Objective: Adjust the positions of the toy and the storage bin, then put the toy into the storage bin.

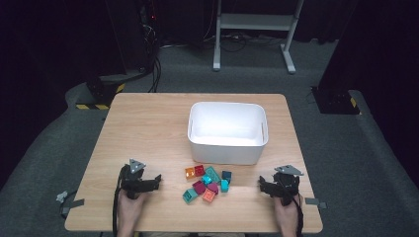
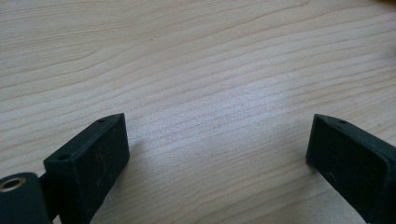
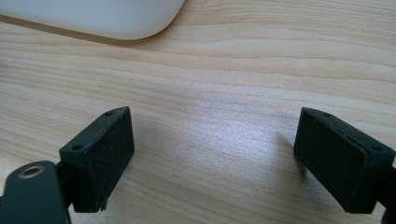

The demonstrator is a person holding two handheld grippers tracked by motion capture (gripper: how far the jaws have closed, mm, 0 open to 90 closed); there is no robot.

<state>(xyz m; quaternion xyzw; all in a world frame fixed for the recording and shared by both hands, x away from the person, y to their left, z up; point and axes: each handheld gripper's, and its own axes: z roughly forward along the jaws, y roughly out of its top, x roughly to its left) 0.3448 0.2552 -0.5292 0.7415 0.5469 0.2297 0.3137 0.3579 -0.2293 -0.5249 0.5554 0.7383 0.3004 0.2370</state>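
From above, your left gripper (image 1: 157, 180) and right gripper (image 1: 262, 184) rest either side of the blocks (image 1: 207, 183), just before the bin (image 1: 227, 146). Left gripper view: jaws wide, empty. Right gripper view: the same. Nothing's picked yet; next, reach inward for a block.

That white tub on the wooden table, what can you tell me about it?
The white rectangular plastic tub has rounded corners, smooth upright walls and a slot handle cut into its right wall. It stands upright, open at the top, with nothing visible inside. It sits on the light wooden table, right of the middle towards the far edge. The pile of small coloured toy blocks lies just in front of it, seemingly not touching it. A rounded corner of it shows in the right gripper view.
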